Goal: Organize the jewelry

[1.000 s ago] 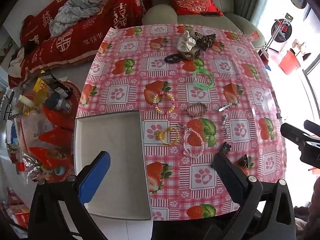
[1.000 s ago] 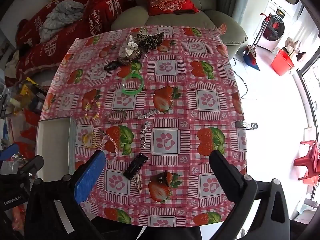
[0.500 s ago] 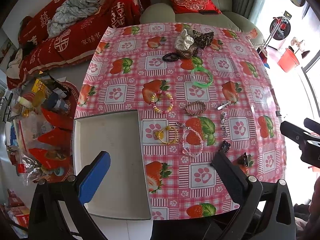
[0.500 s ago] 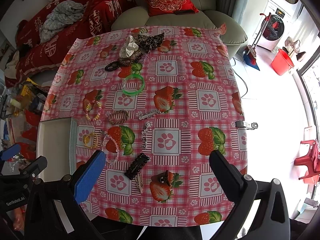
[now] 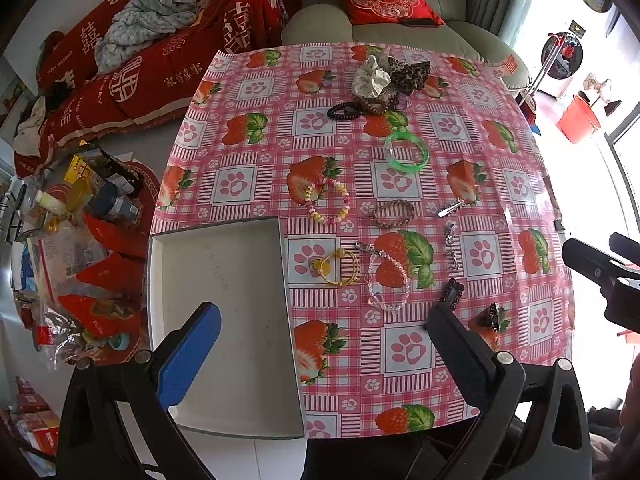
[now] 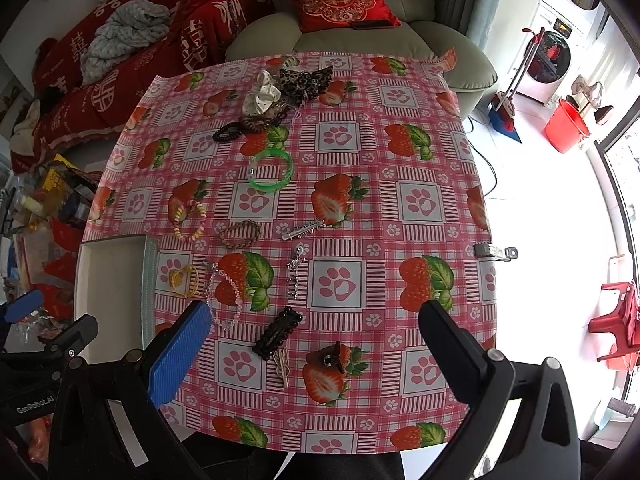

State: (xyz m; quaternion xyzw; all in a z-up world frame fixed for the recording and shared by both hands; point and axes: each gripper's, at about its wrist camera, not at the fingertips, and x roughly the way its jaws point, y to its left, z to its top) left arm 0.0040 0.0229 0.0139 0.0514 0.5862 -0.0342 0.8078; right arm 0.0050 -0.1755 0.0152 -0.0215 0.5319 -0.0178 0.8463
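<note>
L gripper (image 5: 320, 336): jaws wide, empty; white tray (image 5: 224, 420) under L pad.
R gripper (image 6: 316, 332): jaws wide, empty.
Yellow hair tie (image 5: 336, 268): ahead between L jaws, beside tray; I judge light, floppy, pinch at loop.

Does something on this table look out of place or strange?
Yes. The white tray hangs past the table's near edge, over the floor. It holds nothing; the jewelry lies scattered on the strawberry tablecloth. The scrunchies are piled at the far side. Nothing looks damaged or spilled.
</note>
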